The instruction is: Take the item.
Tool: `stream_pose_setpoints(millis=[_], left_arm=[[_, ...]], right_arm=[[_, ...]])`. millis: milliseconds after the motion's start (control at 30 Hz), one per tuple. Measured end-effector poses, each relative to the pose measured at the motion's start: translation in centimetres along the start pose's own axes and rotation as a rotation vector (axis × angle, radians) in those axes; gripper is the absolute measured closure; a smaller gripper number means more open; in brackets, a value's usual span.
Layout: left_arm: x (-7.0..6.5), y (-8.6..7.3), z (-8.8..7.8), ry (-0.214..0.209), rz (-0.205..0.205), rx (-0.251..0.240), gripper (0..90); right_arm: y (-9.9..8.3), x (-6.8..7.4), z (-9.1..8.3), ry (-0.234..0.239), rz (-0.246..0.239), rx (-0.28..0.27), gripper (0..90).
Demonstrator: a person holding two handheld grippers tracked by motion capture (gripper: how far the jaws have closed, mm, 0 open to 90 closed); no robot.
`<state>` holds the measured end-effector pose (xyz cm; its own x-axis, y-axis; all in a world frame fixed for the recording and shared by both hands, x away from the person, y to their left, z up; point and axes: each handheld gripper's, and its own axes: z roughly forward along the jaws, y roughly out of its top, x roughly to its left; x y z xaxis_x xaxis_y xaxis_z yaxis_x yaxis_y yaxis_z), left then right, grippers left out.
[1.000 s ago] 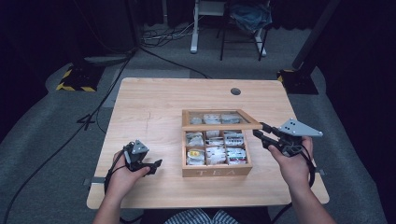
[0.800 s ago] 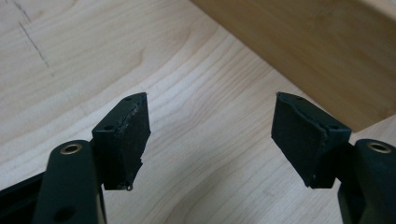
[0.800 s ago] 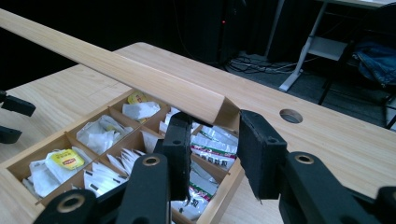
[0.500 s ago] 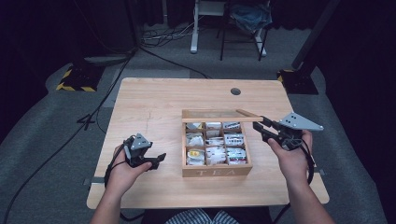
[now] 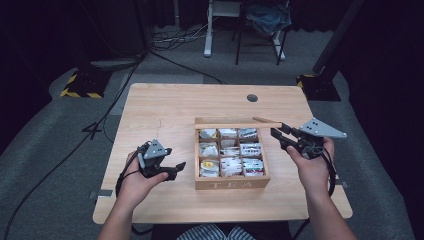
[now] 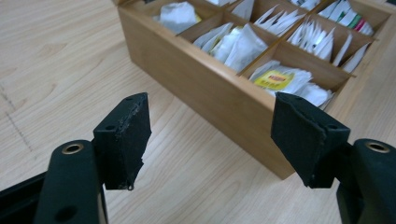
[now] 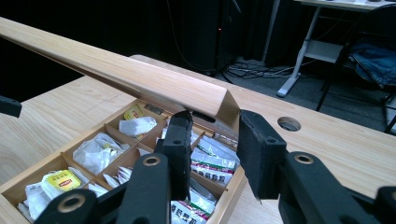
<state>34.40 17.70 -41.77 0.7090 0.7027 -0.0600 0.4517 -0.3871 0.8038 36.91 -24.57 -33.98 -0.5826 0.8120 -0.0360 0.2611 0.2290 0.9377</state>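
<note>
Gripping the lid (image 7: 140,77) corner, it seems, your right tool (image 7: 212,154) props it above the tea box (image 5: 231,183). Your left tool (image 6: 210,140) hangs wide, holding nothing.

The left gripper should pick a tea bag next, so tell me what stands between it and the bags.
Only the near wall of the tea box stands between the open left gripper and the tea bags; it likely must go over that. The lid is up at the right gripper, compartments uncovered.
</note>
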Motion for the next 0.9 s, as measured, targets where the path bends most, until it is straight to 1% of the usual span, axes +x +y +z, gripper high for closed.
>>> stream_pose_setpoints(millis=[67,100,133,167,233,267,433,600,733,767,900], left_arm=[[-0.5,0.4,0.1,-0.016,-0.001,-0.007,29.8],[-0.6,0.5,0.1,-0.017,0.008,-0.006,30.4],[-0.8,0.9,0.2,-0.021,0.025,-0.005,31.2],[-1.0,1.0,0.3,-0.031,0.025,-0.005,32.6],[-1.4,1.5,0.5,-0.042,0.039,-0.005,34.2],[-1.6,1.7,0.7,-0.056,0.039,-0.009,34.6],[-2.4,2.7,1.5,-0.079,0.055,-0.019,34.8],[-3.2,3.4,2.2,-0.104,0.074,-0.037,37.8],[-3.8,4.0,3.0,-0.147,0.080,-0.050,40.7],[-3.9,4.2,3.3,-0.157,0.088,-0.050,41.4],[-4.4,4.7,4.2,-0.198,0.087,-0.070,44.0]], right_arm=[[0.0,0.0,0.0,0.001,0.006,-0.001,65.2],[0.0,-0.1,0.0,0.002,0.010,-0.004,65.3],[0.0,-0.1,0.0,0.002,0.012,-0.004,65.3],[0.0,-0.1,0.1,0.002,0.009,-0.007,65.2],[0.0,-0.1,0.1,0.002,0.010,-0.009,65.1],[0.0,-0.1,0.1,0.004,0.011,-0.011,65.1],[0.0,-0.1,0.1,0.003,0.016,-0.015,65.0],[0.0,-0.2,0.2,0.005,0.015,-0.016,65.0],[0.0,-0.2,0.2,0.006,0.017,-0.017,65.0],[0.0,-0.2,0.2,0.006,0.016,-0.016,65.0],[0.0,-0.2,0.2,0.007,0.018,-0.018,65.0]])
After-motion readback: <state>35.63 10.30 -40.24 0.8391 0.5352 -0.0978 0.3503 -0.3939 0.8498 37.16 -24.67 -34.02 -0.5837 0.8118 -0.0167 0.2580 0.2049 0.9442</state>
